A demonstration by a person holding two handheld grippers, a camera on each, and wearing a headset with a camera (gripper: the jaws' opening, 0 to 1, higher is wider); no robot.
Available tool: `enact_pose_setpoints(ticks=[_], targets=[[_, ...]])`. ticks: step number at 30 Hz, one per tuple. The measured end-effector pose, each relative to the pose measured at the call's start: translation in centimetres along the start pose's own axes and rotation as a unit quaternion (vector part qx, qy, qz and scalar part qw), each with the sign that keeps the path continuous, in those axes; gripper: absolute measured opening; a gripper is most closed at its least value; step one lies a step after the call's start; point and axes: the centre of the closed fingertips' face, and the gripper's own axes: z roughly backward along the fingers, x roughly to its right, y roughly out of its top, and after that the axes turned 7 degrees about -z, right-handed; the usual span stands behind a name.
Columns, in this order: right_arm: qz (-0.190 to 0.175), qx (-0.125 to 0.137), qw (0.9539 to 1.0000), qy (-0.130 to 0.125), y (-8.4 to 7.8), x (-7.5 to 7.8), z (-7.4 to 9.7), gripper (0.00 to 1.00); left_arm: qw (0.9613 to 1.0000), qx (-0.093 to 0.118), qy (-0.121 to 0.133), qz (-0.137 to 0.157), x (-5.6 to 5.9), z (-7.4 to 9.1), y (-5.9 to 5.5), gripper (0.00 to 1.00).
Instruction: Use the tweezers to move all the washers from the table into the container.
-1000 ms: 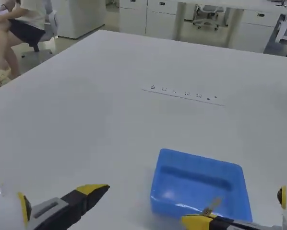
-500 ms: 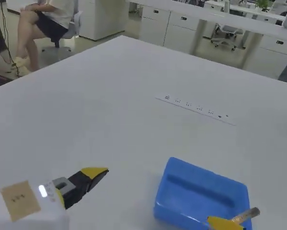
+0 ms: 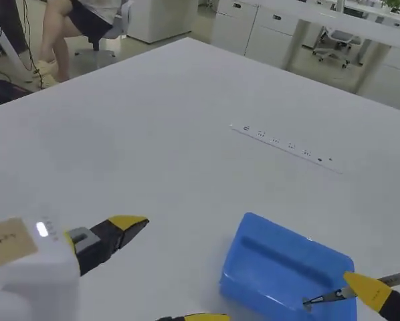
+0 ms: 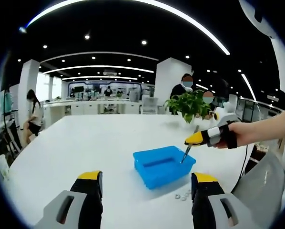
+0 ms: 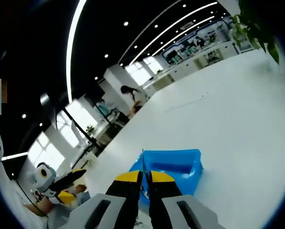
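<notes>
My right gripper [image 5: 142, 175] is nearly closed, its jaws pinching the tweezers [image 3: 326, 297]. The tweezer tips point down over the near edge of the blue container [image 3: 280, 264]; whether they carry a washer, I cannot tell. My left gripper [image 4: 146, 179] is spread wide with nothing between its jaws, and it hovers low over the white tabletop [image 3: 153, 134], to the left of the container and apart from it. In the left gripper view a few washers [image 4: 182, 195] lie on the tabletop just beside the container's near wall, on the side towards me. The container's inside is too blurred to tell what it holds.
</notes>
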Motion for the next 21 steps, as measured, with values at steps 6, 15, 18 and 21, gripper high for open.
enact_pose_setpoints(ticks=[6,15,18,21], targets=[[0.054,-0.007,0.9979,-0.036,-0.1,1.1,-0.6,0.02,0.9996,-0.012,-0.012,-0.025,0.6,-0.2,-0.3,0.76],[0.114,-0.027,0.9909,-0.066,-0.3,2.9,-1.6,0.02,0.9993,-0.023,-0.006,-0.029,0.4,-0.2,-0.6,0.75],[0.141,-0.038,0.9866,-0.073,-0.5,3.2,-1.8,0.02,0.9991,-0.025,-0.005,-0.033,0.4,-0.2,-0.6,0.74],[0.155,-0.048,0.9842,-0.071,-0.7,3.4,-2.1,0.02,0.999,-0.028,-0.006,-0.035,0.5,-0.2,-0.7,0.74]])
